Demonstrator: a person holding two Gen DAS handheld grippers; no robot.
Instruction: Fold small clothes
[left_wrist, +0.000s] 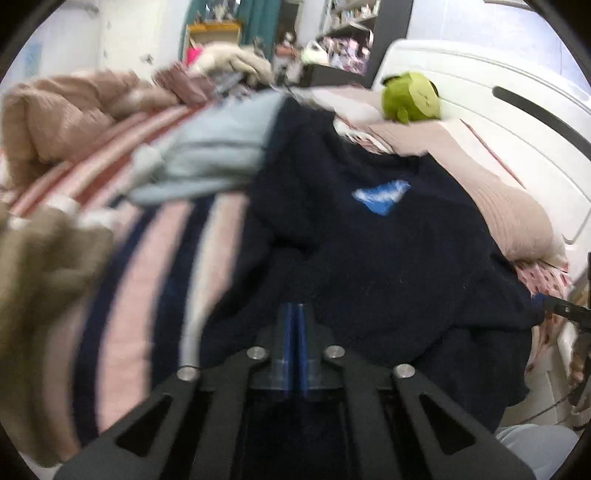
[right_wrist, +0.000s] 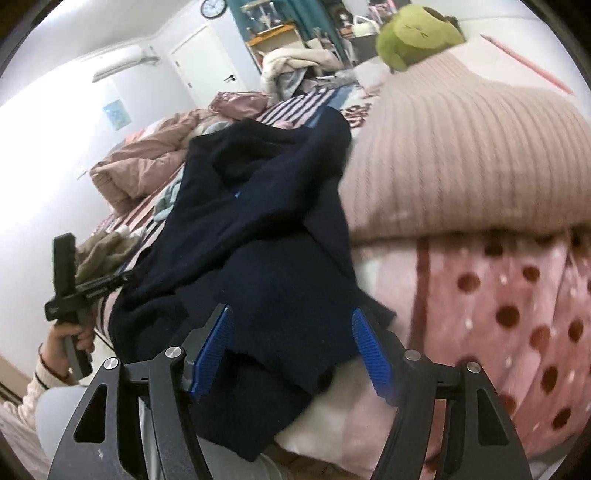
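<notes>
While the left hand-held gripper (left_wrist: 295, 332) is pinched together over the navy top (left_wrist: 369, 258) and the right hand-held gripper (right_wrist: 291, 350) stands apart, folding looks barely begun; next, grip an edge.

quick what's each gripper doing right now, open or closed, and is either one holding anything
Left gripper: closed, over the dark navy knit garment; whether it pinches fabric cannot be told.
Right gripper: open, garment edge between its blue ribbed pads, not gripped.

My left gripper (left_wrist: 295, 314) has its jaws together over the navy garment (left_wrist: 369, 266), blue patch (left_wrist: 382, 197) beyond. Striped bedding (left_wrist: 140, 288) lies left, a green plush (left_wrist: 412, 98) far back.
</notes>
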